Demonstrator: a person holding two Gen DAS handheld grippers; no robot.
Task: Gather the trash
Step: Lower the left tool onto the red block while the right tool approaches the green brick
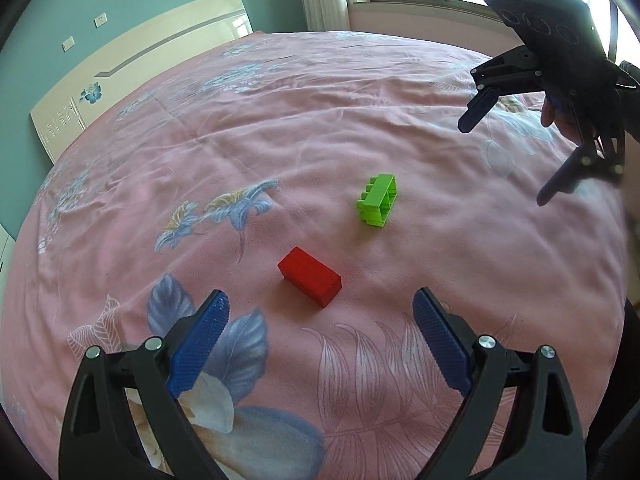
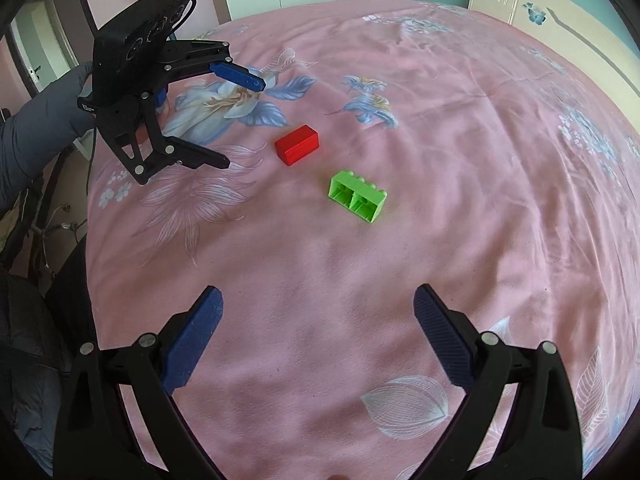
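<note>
Two blocks lie on the pink bed (image 1: 360,92): a red block (image 1: 310,281) and a green block (image 1: 378,199), close together but not touching, the green one on its side with its hollow underside showing in the right wrist view. No bin or bag for the trash is in view.

The left tongs (image 1: 320,312) hover just short of the red block, spread wide and holding nothing, the block sitting roughly on their centreline. The right tongs (image 2: 318,304) hang farther back from the green block, also wide open and empty.

This looks like the approach before the first pickup, with nothing collected yet. The next move probably calls for the left tongs to drop forward until the pads straddle the red block across its narrow sides, then close. The soft quilt may let the block sink or tip, so a level, square closure would help.
</note>
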